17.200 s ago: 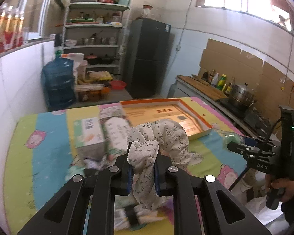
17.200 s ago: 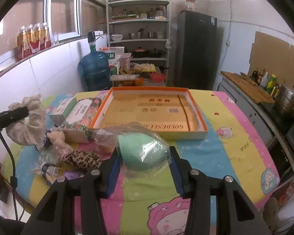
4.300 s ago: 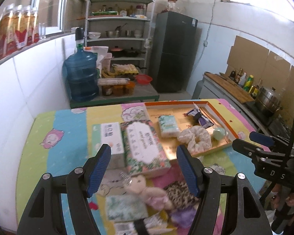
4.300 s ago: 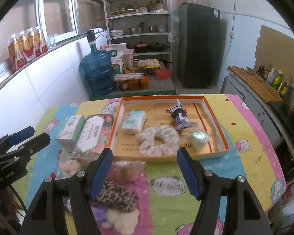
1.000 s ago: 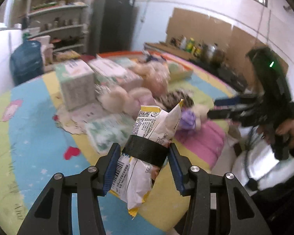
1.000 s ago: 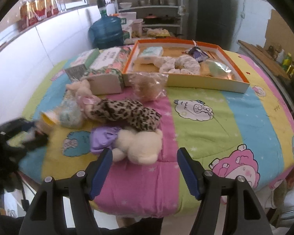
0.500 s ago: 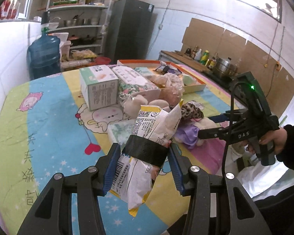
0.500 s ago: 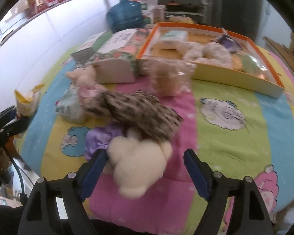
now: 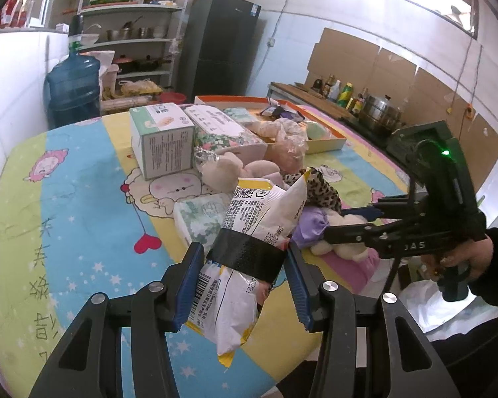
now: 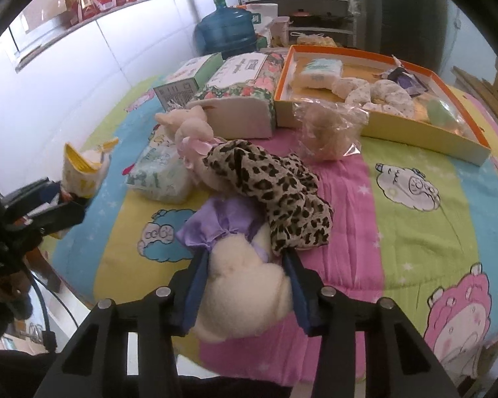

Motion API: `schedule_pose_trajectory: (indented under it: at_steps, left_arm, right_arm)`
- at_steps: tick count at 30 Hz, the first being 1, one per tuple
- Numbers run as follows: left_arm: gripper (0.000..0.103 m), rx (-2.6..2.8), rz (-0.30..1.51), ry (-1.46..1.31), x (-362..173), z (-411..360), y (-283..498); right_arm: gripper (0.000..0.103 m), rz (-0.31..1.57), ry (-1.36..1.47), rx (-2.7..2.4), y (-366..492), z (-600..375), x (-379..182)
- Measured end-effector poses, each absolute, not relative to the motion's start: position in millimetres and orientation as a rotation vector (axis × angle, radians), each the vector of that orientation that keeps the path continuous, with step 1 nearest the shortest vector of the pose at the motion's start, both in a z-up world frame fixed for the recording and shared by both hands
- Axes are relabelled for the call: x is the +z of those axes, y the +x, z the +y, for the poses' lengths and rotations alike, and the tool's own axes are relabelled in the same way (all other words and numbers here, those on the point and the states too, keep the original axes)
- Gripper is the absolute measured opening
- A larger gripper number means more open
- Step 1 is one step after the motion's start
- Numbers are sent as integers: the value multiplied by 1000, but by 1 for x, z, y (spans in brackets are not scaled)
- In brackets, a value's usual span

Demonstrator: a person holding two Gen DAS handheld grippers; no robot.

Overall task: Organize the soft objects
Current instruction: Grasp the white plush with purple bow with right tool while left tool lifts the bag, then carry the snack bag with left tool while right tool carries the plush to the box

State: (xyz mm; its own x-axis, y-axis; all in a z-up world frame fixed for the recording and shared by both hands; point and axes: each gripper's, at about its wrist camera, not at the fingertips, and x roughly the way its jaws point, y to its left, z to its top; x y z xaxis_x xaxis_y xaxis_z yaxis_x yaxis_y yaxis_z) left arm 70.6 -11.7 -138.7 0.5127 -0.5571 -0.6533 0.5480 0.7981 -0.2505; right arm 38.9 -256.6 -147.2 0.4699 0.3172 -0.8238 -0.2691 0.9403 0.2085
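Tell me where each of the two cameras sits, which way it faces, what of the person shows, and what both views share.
Left wrist: behind the left gripper, shut on a snack bag, facing across the table toward the shelves; the person's right hand shows.
Right wrist: behind the right gripper, jaws closing around a cream plush toy, facing toward the orange tray.
Shared: snack bag, leopard cloth, tray.

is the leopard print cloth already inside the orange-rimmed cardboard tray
No, the leopard print cloth lies on the striped cartoon bedsheet in front of the orange-rimmed cardboard tray, draped over the cream plush toy.
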Motion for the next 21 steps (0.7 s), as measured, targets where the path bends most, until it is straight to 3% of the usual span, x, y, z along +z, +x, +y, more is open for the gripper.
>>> schedule_pose_trajectory:
  at_steps: [21]
  left_arm:
    - [51, -599, 714, -39, -106, 1, 60]
  right_arm:
    - [46, 815, 188, 481, 18, -242, -63]
